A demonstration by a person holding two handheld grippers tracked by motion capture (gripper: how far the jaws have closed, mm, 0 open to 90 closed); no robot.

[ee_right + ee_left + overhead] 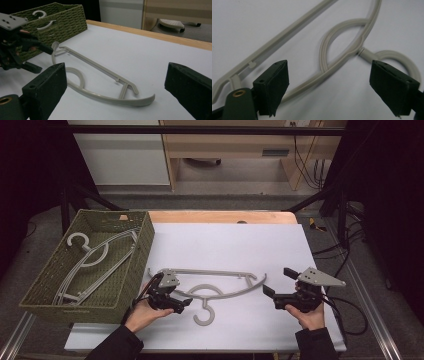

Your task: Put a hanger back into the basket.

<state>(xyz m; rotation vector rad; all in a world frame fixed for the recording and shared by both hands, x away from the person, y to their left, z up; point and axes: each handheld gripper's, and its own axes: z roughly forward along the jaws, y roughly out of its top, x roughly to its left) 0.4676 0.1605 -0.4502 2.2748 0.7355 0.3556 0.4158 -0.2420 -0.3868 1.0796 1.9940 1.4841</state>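
On the worktop: grey hanger flat between my grippers.
Left gripper jaws apart, straddling its arm near the hook, no contact; right gripper jaws apart, empty.

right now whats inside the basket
Grey hangers lie stacked in the basket, one hook up at the far end. How many there are is unclear, and the near wall hides the floor behind it.
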